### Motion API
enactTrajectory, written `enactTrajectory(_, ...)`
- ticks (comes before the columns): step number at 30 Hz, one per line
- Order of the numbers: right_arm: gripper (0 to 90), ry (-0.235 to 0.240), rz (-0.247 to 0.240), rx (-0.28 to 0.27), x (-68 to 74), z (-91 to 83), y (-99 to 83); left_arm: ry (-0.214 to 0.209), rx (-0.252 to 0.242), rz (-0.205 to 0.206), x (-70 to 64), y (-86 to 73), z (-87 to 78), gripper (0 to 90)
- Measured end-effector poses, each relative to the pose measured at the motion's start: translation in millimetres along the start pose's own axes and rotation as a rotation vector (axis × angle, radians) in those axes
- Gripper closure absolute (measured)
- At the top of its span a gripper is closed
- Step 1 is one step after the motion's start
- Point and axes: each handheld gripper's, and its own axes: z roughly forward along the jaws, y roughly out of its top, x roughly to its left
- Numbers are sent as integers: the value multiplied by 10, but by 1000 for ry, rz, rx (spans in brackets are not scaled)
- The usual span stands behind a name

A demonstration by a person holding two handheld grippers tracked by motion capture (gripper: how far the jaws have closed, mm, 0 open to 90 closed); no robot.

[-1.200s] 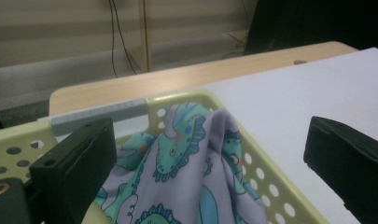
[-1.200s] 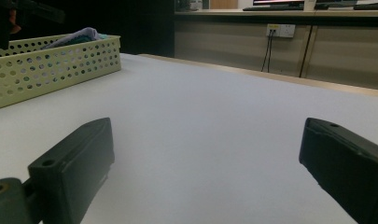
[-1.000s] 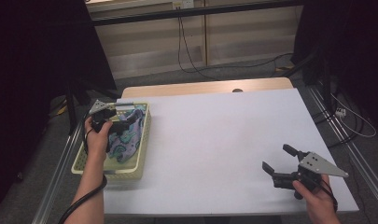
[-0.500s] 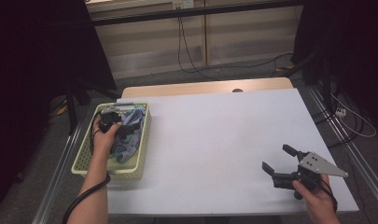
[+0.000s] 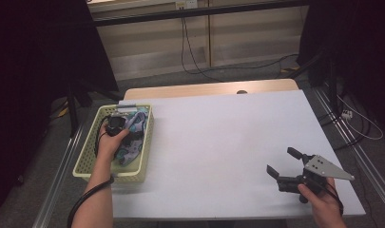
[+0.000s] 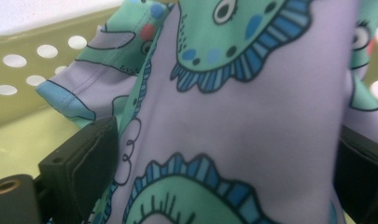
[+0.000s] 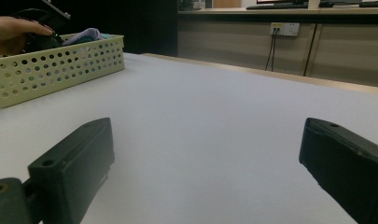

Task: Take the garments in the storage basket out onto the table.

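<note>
My basket [image 5: 88,159] sits on the table [image 5: 218,142] along its left edge, toward the near corner. The cloth [image 5: 133,137] lies in the basket against its right wall, and my left gripper [image 5: 126,137] is down inside with it, the cloth [image 6: 252,121] between its jaws. My right gripper [image 5: 285,164] is well apart, over the near right corner

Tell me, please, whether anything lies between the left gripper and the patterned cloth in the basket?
Nothing visible does. The left gripper is down in the basket, its jaws spread wide, and the patterned cloth already fills the gap between them.
</note>
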Motion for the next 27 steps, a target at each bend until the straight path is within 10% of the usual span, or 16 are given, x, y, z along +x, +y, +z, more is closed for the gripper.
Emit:
enactTrajectory(8,30,3,0,2,7,1,1,-16,30,-54,22,-32,93,3)
enactTrajectory(17,32,4,0,5,3,7,-1,-33,44,-4,-7,-45,109,78)
enactTrajectory(27,37,7,-5,7,7,8,0,-43,79,-30,-67,33,31,563)
